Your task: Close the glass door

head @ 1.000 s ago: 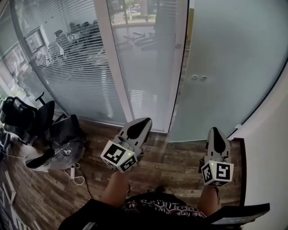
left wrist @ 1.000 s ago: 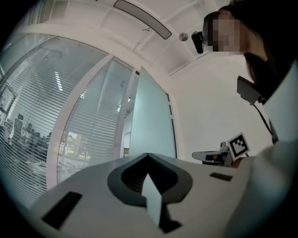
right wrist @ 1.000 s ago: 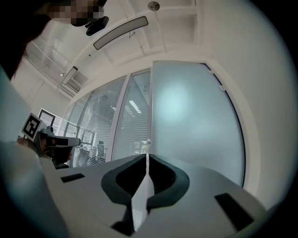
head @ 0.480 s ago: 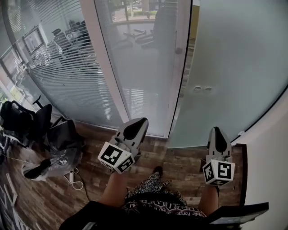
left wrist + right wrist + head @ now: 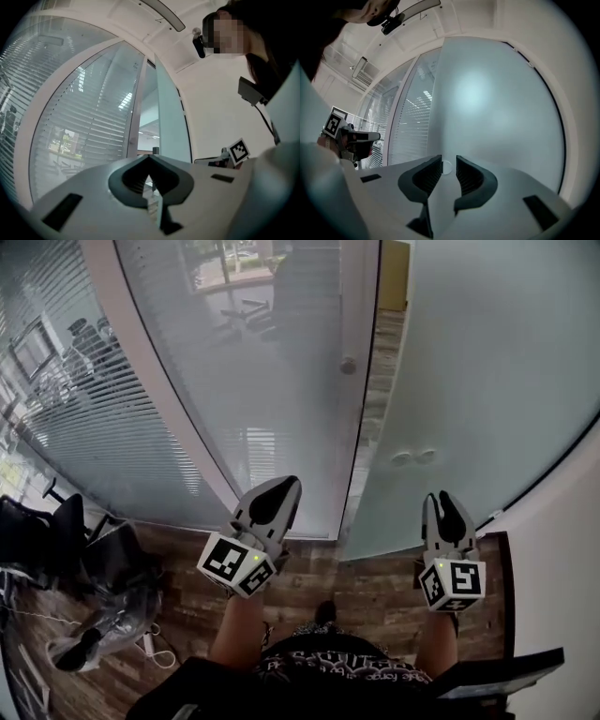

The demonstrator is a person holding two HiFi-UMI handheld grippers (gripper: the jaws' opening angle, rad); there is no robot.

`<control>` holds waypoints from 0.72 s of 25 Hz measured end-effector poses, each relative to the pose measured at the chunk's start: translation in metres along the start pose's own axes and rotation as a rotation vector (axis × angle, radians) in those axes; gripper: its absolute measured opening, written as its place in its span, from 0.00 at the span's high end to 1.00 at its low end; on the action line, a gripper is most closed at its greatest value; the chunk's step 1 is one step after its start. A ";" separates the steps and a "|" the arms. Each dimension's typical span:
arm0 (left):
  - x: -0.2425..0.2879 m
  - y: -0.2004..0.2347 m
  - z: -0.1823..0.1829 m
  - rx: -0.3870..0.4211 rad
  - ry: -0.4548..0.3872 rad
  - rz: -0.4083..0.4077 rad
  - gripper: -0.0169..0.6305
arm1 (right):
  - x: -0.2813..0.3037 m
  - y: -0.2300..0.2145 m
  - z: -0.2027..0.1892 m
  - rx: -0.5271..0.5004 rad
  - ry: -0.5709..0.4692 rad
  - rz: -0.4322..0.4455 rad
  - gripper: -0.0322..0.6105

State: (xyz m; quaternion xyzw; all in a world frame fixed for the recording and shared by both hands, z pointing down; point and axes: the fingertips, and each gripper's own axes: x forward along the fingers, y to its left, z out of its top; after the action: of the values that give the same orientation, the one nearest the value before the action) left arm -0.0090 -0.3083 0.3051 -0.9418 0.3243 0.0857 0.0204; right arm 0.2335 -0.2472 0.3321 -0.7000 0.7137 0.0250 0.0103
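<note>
1. Frosted glass door (image 5: pixel 469 381) stands ajar. There is a narrow gap between its left edge and the white door frame post (image 5: pixel 356 296), and brown wood floor (image 5: pixel 366 587) shows through it.
2. Right gripper (image 5: pixel 442 510) – fingers (image 5: pixel 471 176) apart and opening, with nothing between them. It points at the door pane, just below two small round fittings (image 5: pixel 413 457) on the glass.
3. Left gripper (image 5: pixel 277 495) – fingers (image 5: pixel 136 176) together and empty. It is aimed at the frame post beside the gap.
4. To the left is a glass wall with white slatted blinds (image 5: pixel 84 418). A black office chair (image 5: pixel 37 531) stands on the floor at lower left.
</note>
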 end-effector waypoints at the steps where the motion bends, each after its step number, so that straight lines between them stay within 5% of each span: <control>1: 0.007 0.006 0.000 0.001 -0.002 -0.003 0.97 | 0.009 -0.003 -0.002 0.004 0.008 -0.001 0.82; 18: 0.078 0.063 -0.004 0.002 0.016 0.008 0.97 | 0.113 -0.021 -0.051 0.025 0.191 -0.007 0.71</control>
State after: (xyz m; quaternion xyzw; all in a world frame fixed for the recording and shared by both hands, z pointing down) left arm 0.0134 -0.4055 0.2963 -0.9412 0.3284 0.0777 0.0184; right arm 0.2537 -0.3630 0.3768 -0.7015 0.7092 -0.0510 -0.0488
